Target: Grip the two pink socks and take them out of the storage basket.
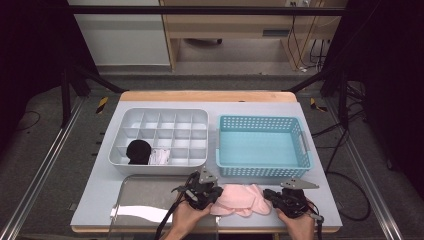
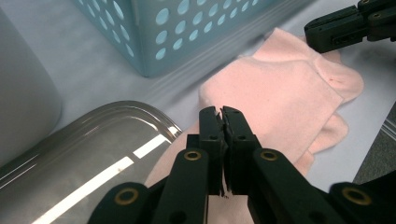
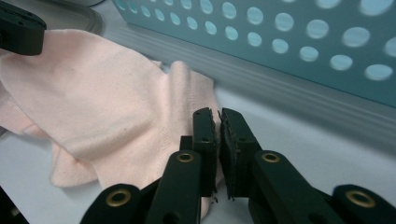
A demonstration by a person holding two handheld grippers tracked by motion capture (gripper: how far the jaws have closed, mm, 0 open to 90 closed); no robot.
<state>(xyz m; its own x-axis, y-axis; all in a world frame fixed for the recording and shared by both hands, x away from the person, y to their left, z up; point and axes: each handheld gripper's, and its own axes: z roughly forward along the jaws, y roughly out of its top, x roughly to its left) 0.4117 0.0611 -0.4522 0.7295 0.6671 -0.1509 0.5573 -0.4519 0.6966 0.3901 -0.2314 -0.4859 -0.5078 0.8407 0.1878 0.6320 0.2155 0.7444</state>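
pink cloth [image 2: 280, 93]: near end hidden under the left gripper [image 2: 220, 122] in its own view | right gripper [image 3: 217, 126]: whether cloth sits between its nearly closed jaws cannot be told | blue basket [image 3: 299, 42]: beyond the cloth, cut off by the frame's top, holes blurred | metal tray [image 1: 150, 195]: beside the cloth, near edge cut off

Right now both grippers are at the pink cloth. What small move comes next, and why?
Probably lift both grippers together a little. The left gripper and right gripper both look shut on opposite ends of the pink cloth, which lies crumpled on the table before the blue basket; lifting would free it for folding.
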